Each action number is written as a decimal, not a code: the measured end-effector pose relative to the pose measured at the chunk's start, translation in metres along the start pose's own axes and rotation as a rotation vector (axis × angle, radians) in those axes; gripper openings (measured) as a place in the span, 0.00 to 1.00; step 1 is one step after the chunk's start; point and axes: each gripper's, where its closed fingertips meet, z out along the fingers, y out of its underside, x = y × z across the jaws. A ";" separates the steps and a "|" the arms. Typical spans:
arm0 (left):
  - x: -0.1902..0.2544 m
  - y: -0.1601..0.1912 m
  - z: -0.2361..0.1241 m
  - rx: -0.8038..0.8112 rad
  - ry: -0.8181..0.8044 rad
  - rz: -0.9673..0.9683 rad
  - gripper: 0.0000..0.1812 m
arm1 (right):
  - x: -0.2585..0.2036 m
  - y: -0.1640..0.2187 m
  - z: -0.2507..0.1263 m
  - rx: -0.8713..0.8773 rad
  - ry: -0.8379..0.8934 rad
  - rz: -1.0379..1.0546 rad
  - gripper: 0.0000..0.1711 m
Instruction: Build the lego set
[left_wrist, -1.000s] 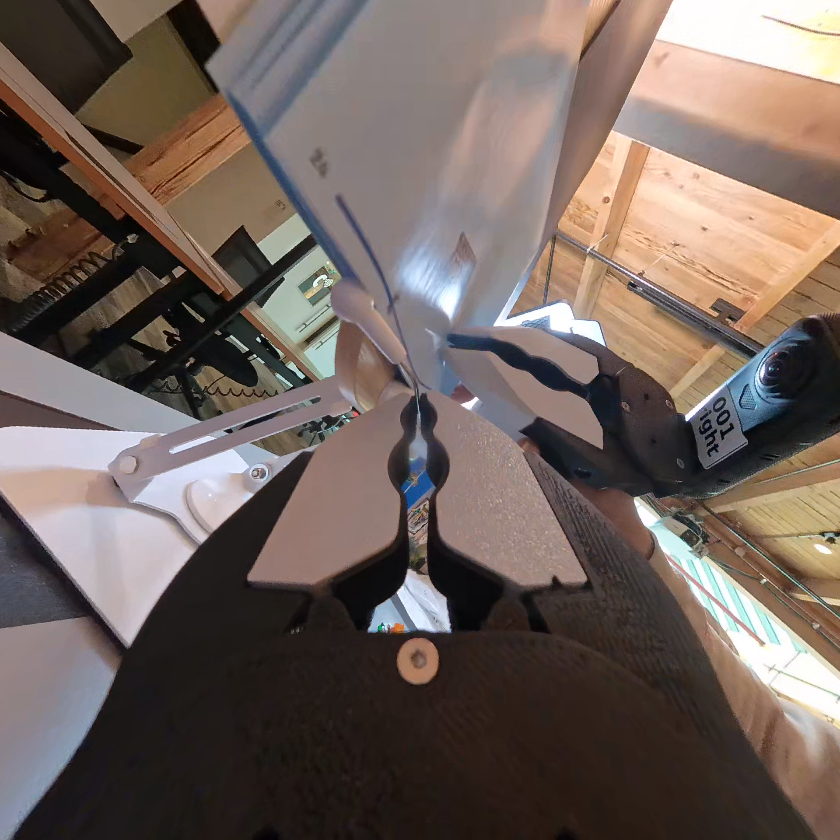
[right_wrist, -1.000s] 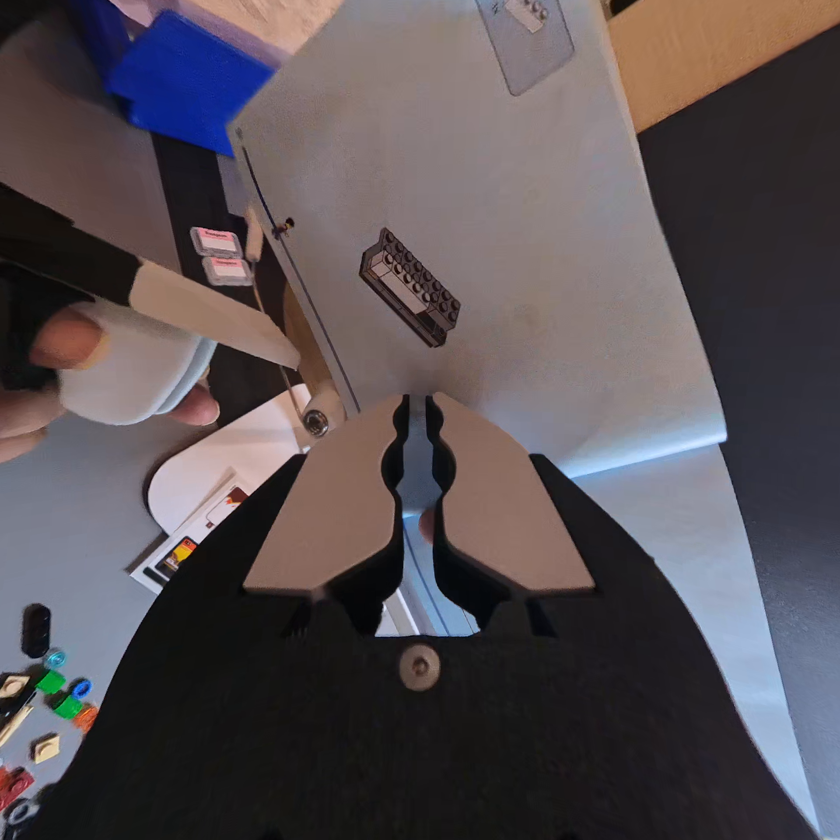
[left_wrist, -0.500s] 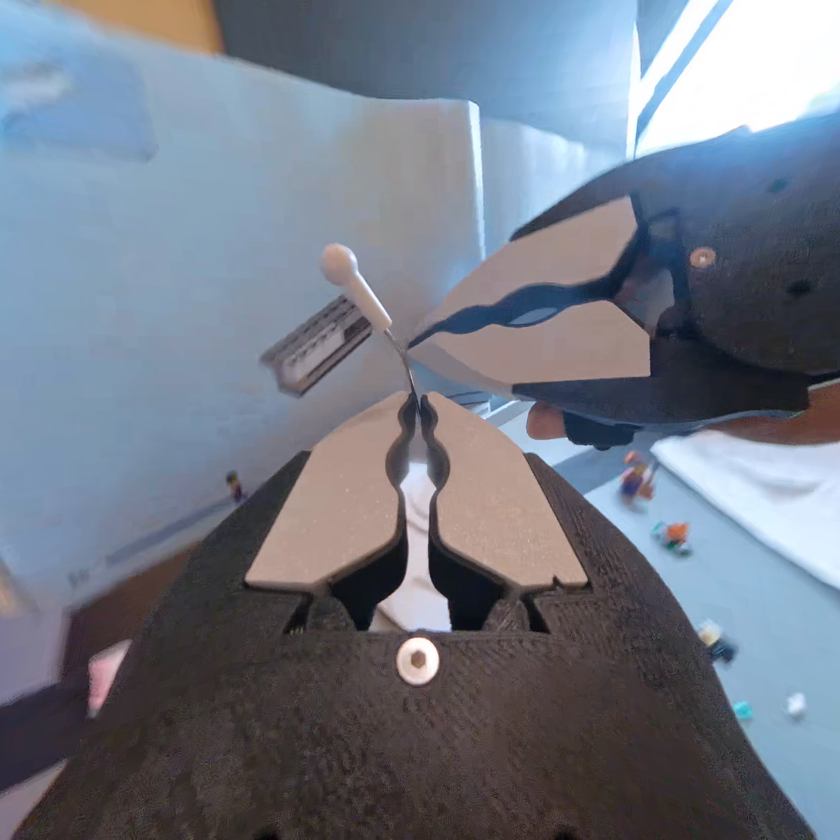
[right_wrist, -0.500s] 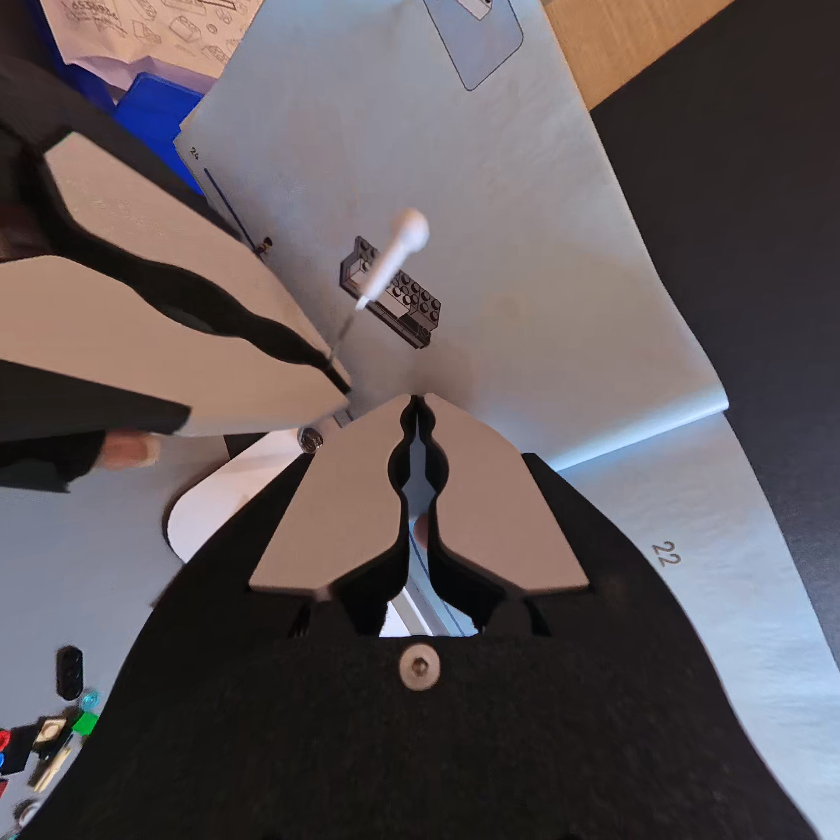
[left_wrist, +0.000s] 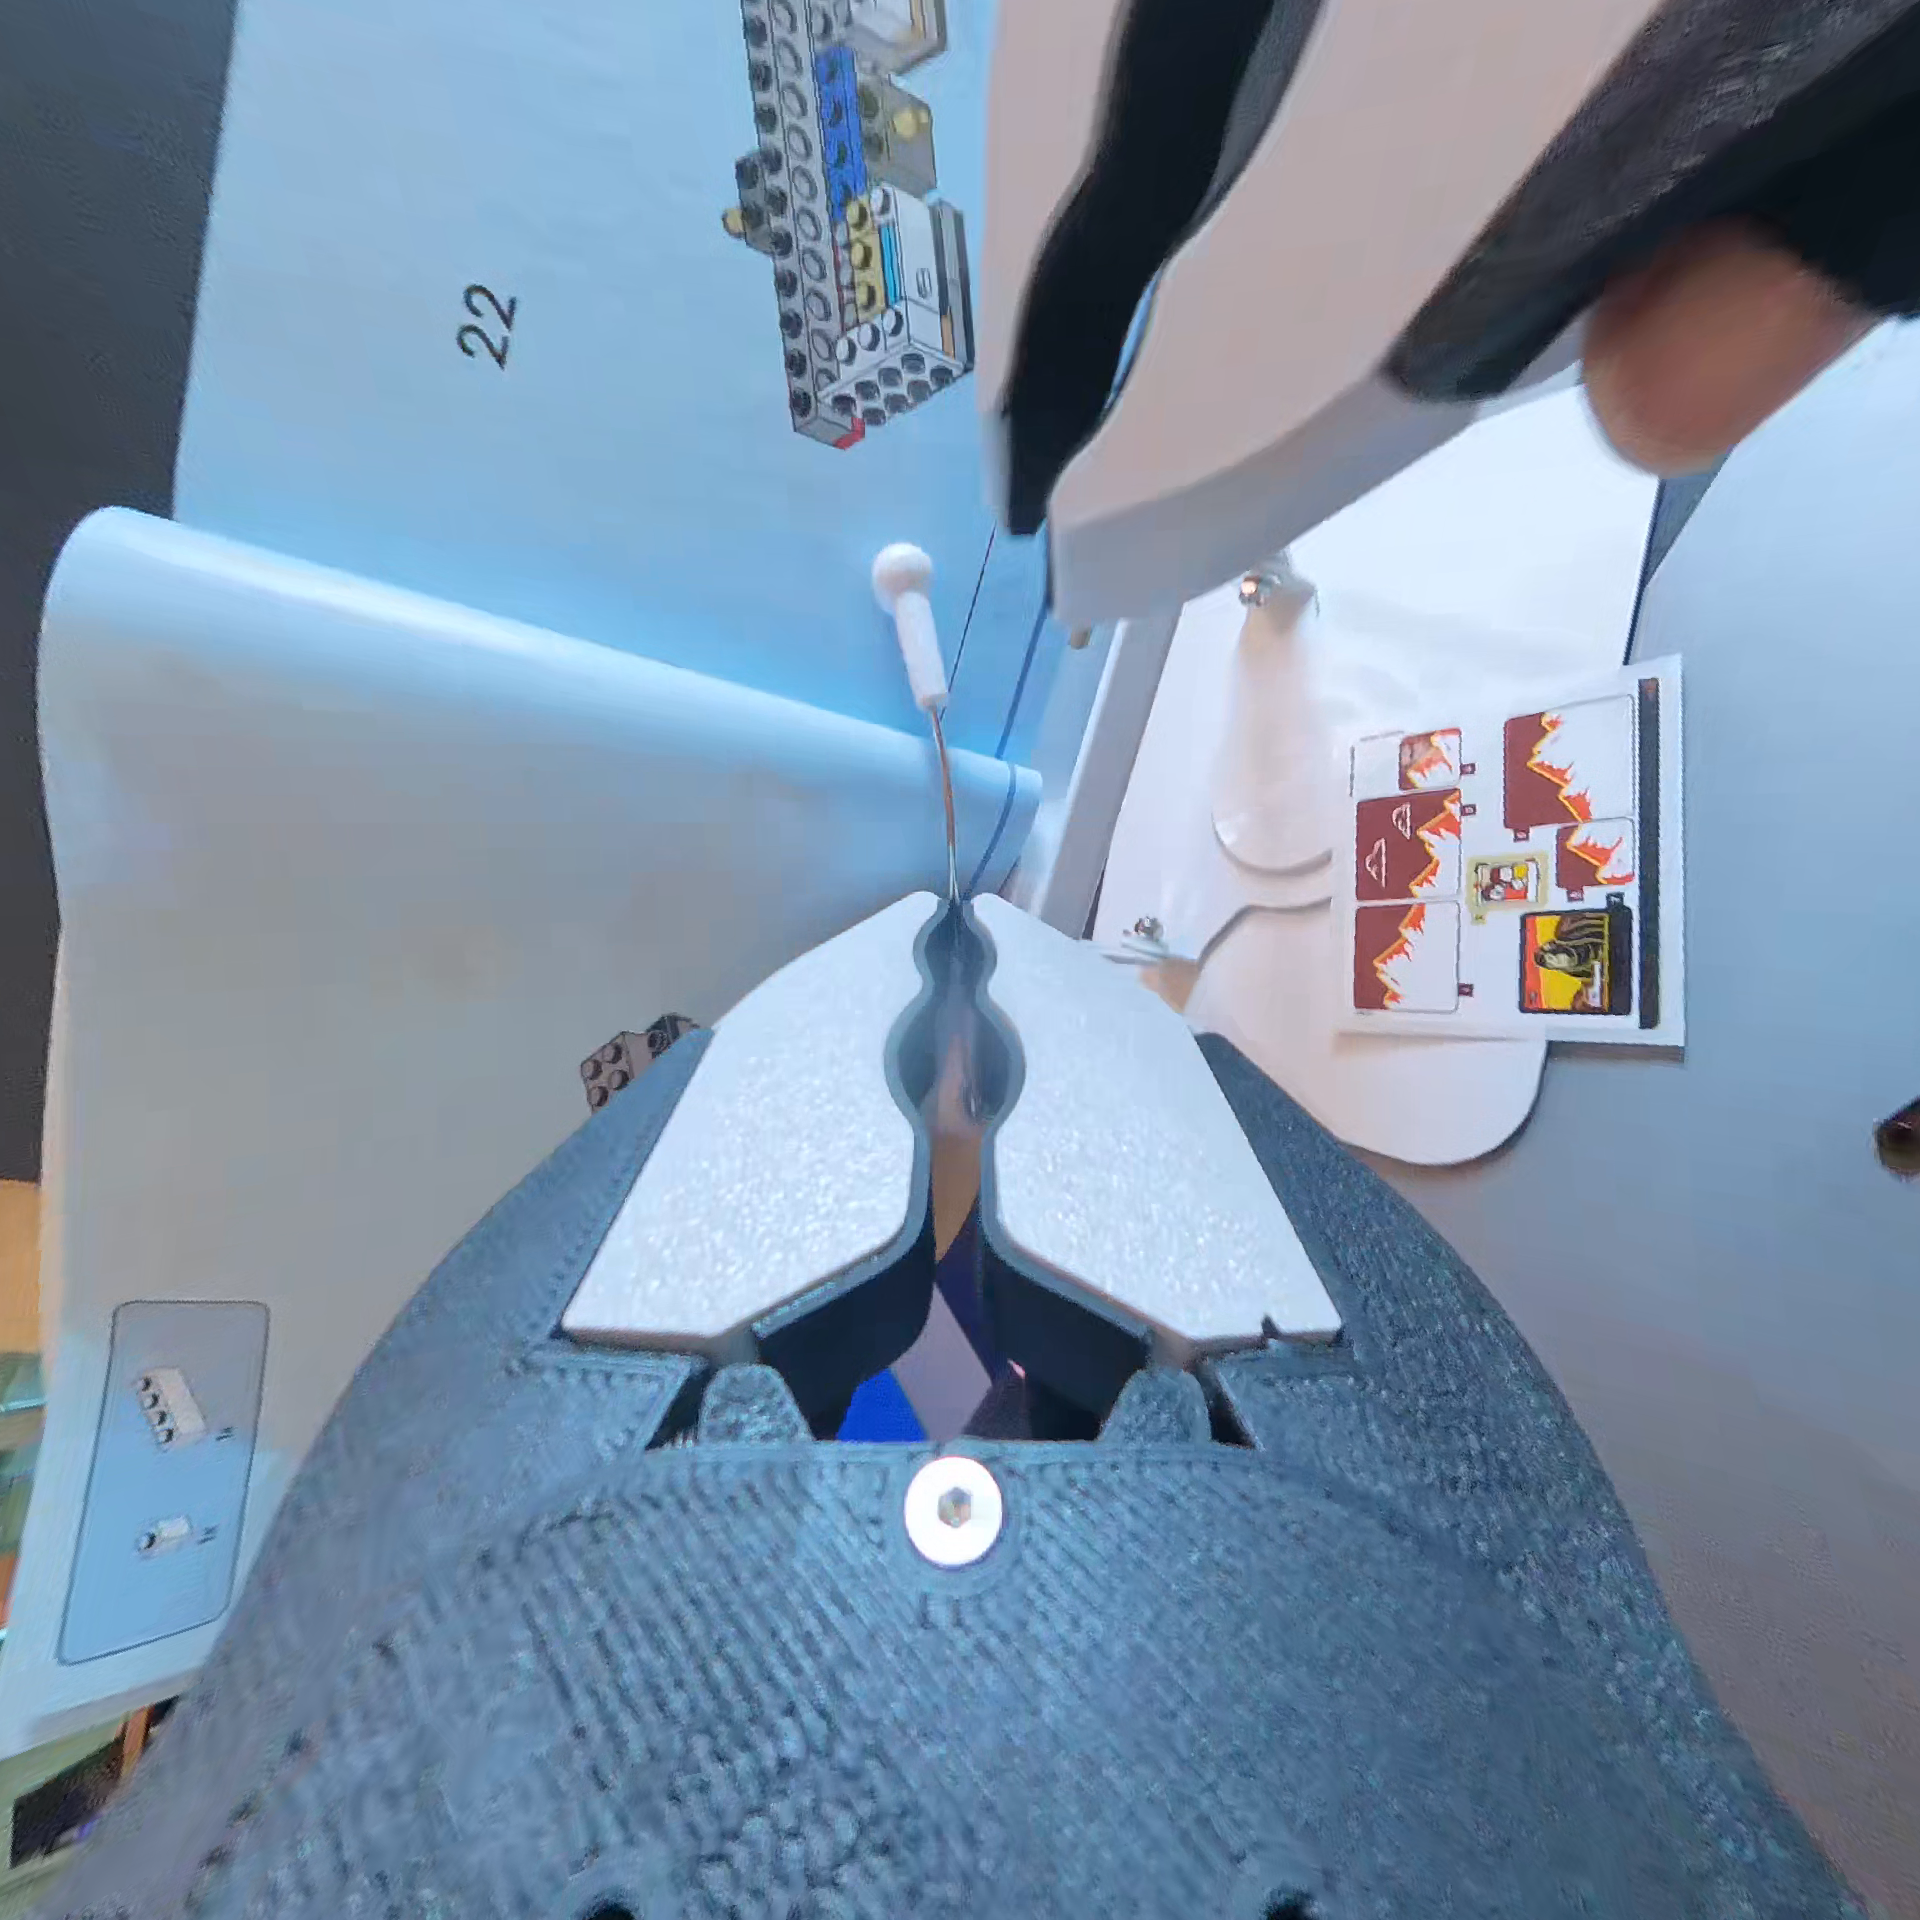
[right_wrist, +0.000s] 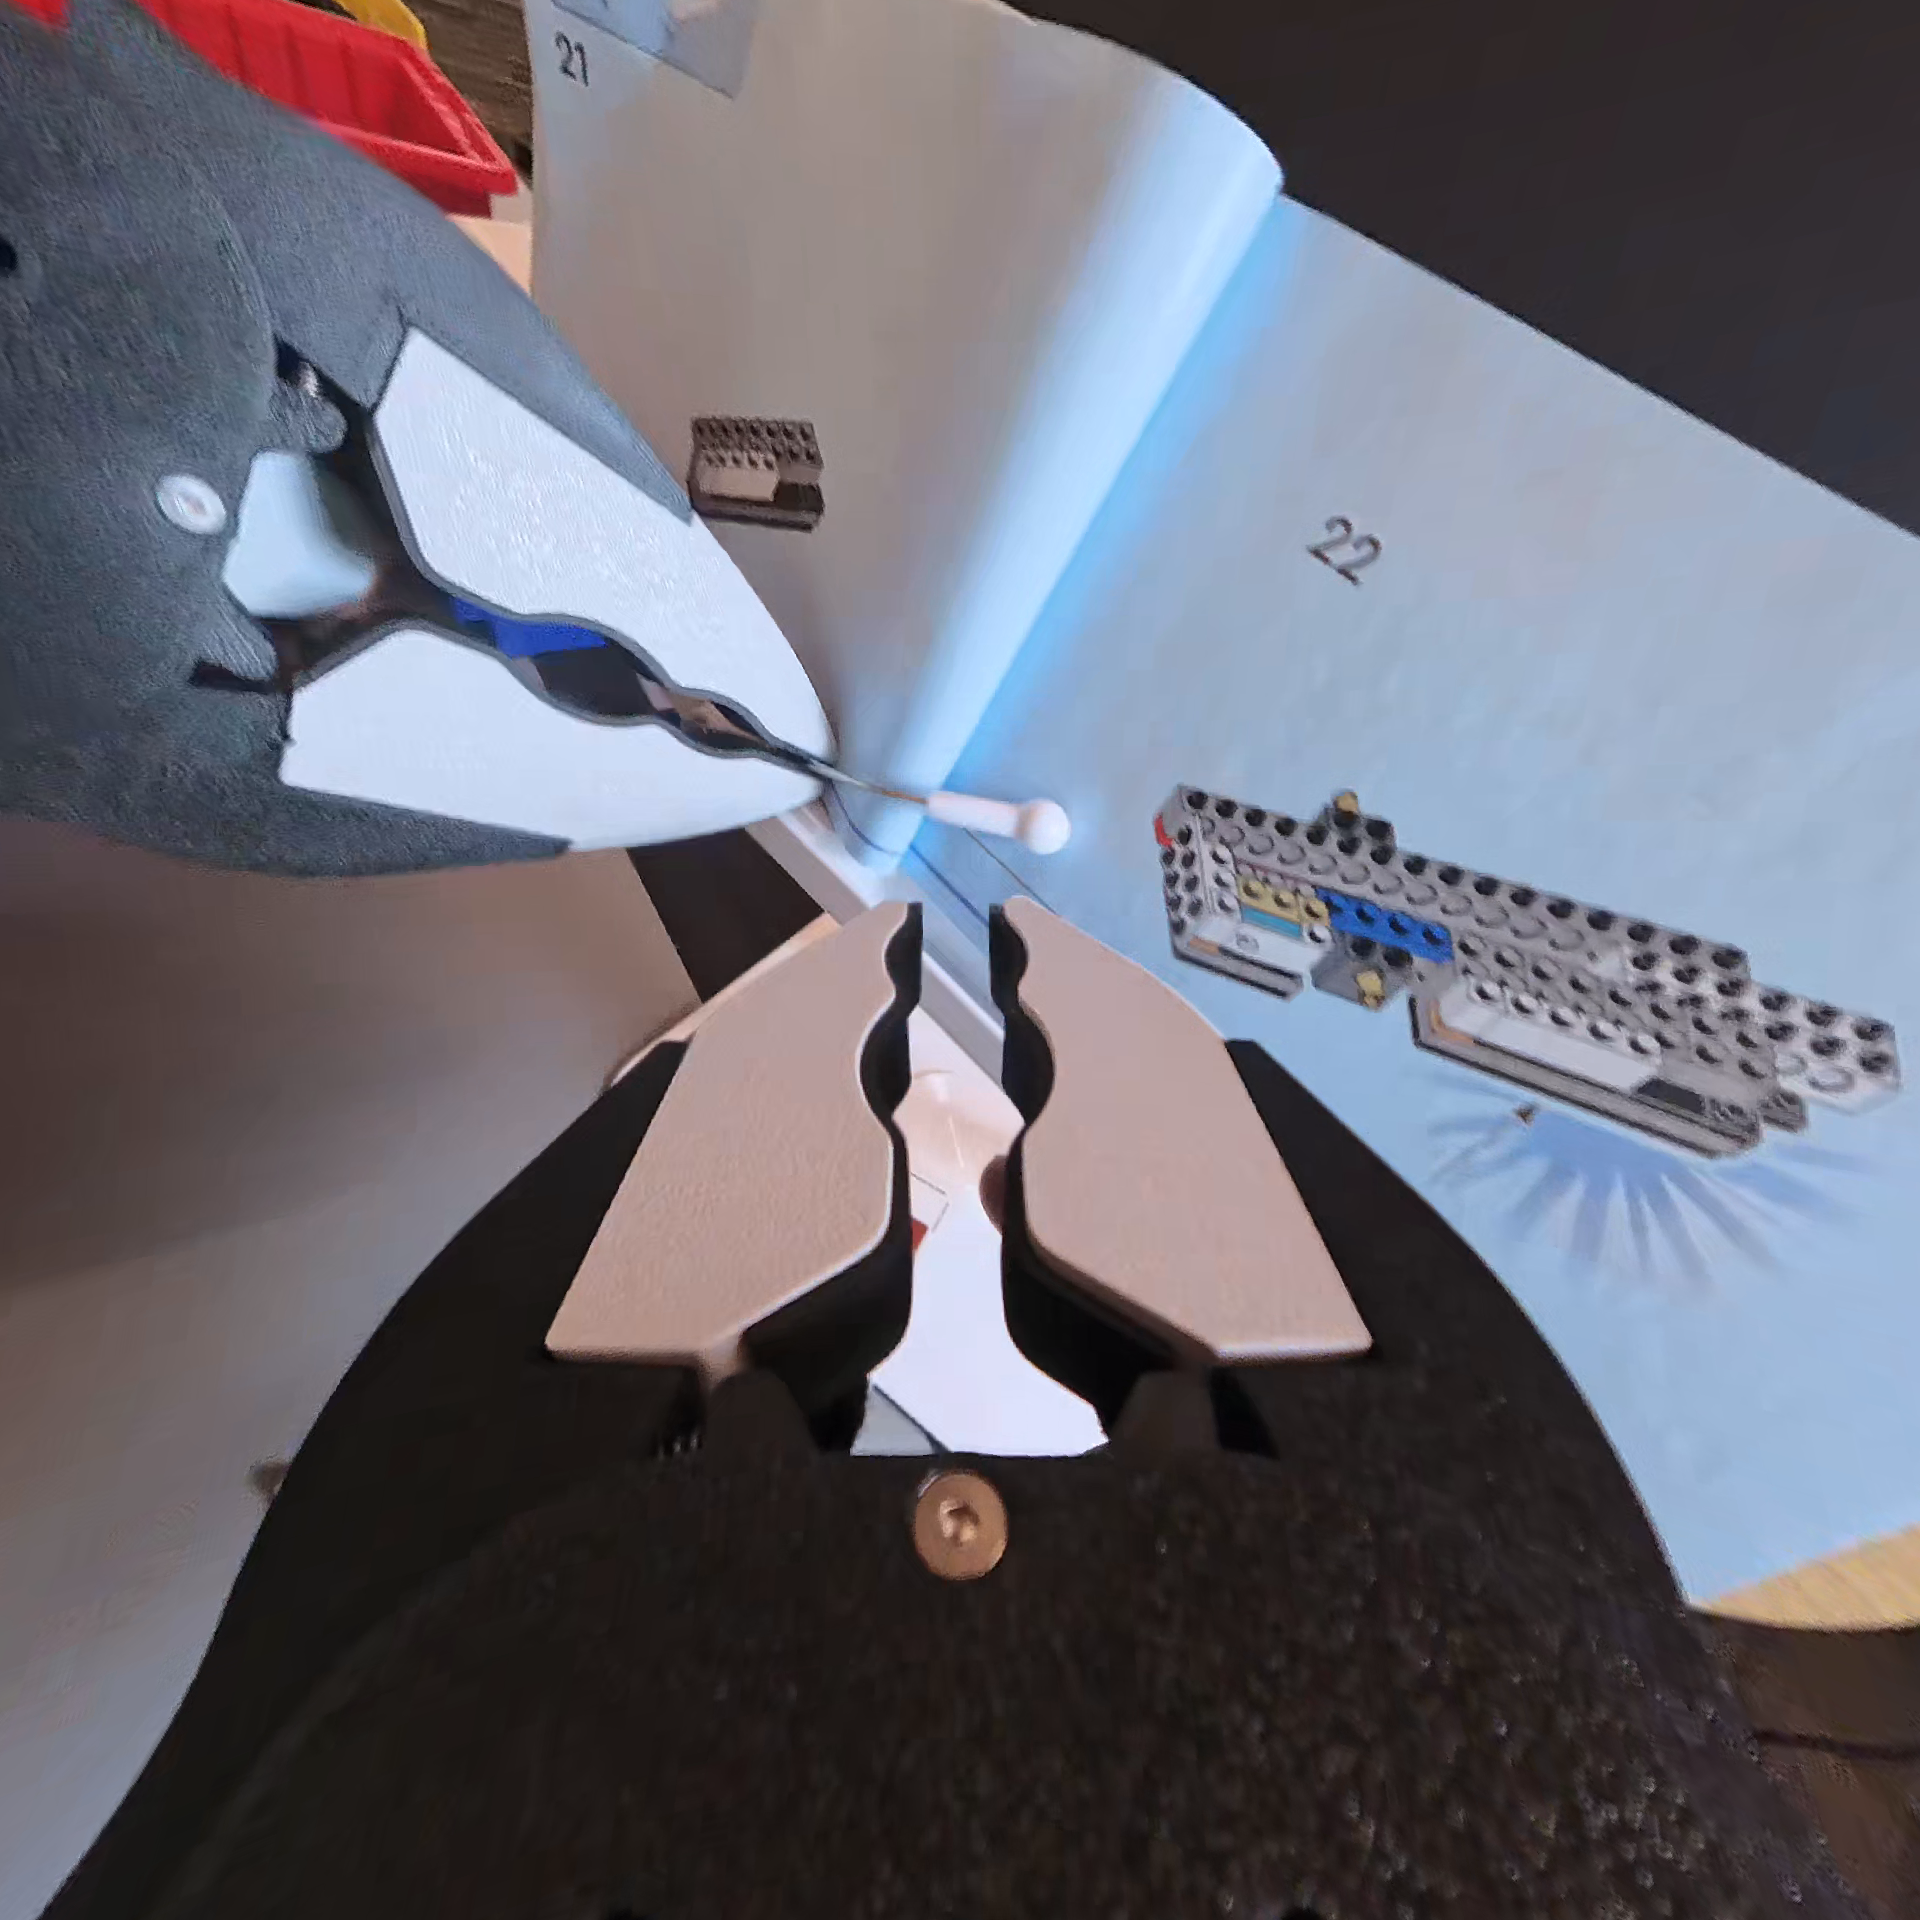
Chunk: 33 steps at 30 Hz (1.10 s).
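Left claw (left_wrist: 954, 914) clenched on thin wire of white-tipped page holder (left_wrist: 914, 623) over instruction booklet (left_wrist: 520, 831); right claw (right_wrist: 951, 914) released, slightly parted, holding nothing.

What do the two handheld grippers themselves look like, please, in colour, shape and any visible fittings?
Both share one design. The left gripper has a black, coarsely textured body, two pale grey grainy fingers with wavy black-lined inner edges, and a silver hex screw below them. The right gripper matches, with beige-grey fingers.

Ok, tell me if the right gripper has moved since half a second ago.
Yes. The right gripper has backed off the booklet page, toward its near edge, and its jaws have opened.
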 end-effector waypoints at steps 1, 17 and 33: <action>0.000 0.000 0.000 -0.030 0.017 -0.012 0.01 | 0.004 0.004 -0.003 -0.009 0.007 0.004 0.07; -0.040 0.062 -0.035 0.163 -0.017 -0.811 0.19 | 0.146 0.056 -0.059 -0.051 0.398 0.290 0.58; -0.030 0.065 -0.031 0.150 -0.019 -0.766 0.17 | 0.142 0.061 -0.062 0.105 0.071 0.367 0.24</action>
